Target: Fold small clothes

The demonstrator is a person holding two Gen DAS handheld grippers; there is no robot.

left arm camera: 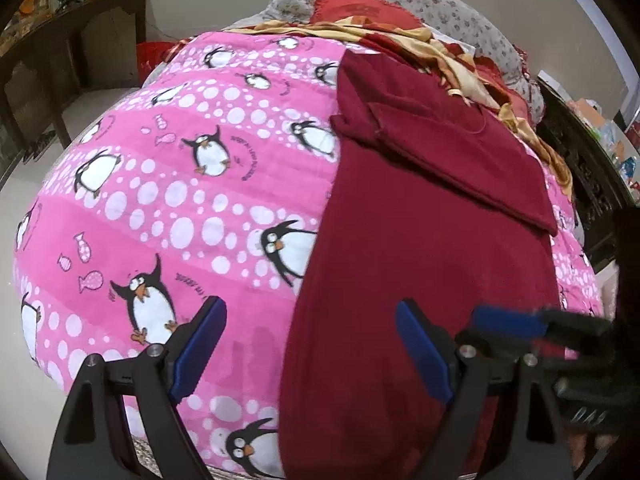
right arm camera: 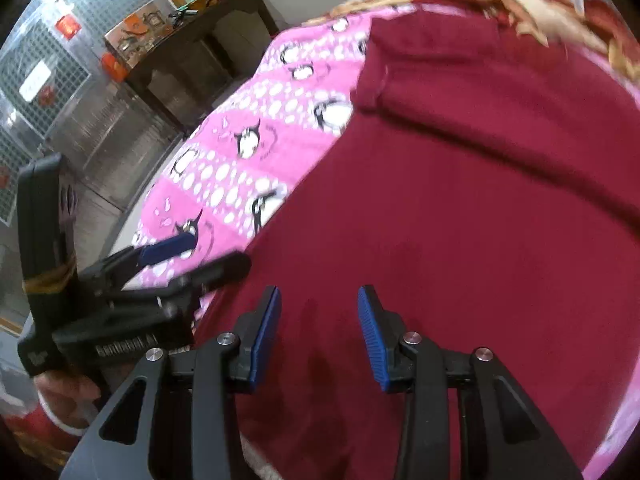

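Maroon garment (left arm camera: pixel 420 240) lay flat on the penguin blanket (left arm camera: pixel 180 184), top part folded over. Left gripper (left arm camera: pixel 312 344) hung wide open over its left edge — nothing held. Right gripper (right arm camera: pixel 318 332) stood half open above the cloth — empty too.

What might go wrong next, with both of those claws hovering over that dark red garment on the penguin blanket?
The left gripper straddles the edge of the dark red garment, so closing there might pinch the pink penguin blanket too. The two tools sit close together near the same edge and might bump; the right gripper is open over plain cloth. The sleeve already folded across the top might slip open if the bottom is dragged.
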